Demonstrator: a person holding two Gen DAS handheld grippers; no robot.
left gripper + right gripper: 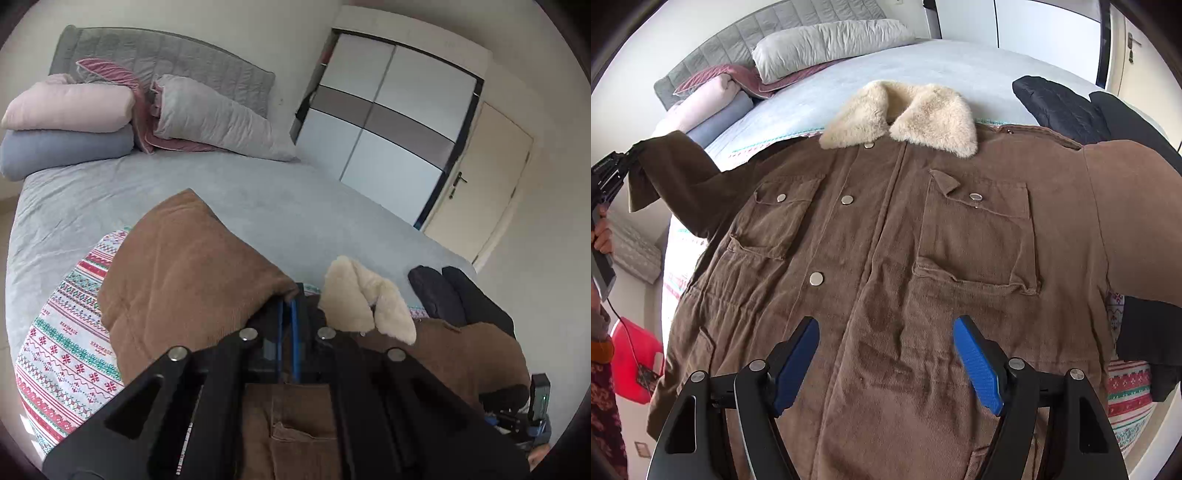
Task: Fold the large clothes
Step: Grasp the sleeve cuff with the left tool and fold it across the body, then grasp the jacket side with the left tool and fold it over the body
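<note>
Left gripper [287, 301] jaws clamp the sleeve [670, 173] — lifted off the bed [110, 192].

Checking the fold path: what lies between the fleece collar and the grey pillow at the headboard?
Only bare grey bedsheet, in the right wrist view, between the cream fleece collar and the long grey pillow.

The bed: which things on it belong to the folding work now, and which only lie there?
In the job:
- brown jacket
- its sleeve, pinched in the left claw
- right claw, open above the jacket

Lying about:
- dark garment
- patterned blanket under the jacket
- pillows
</note>
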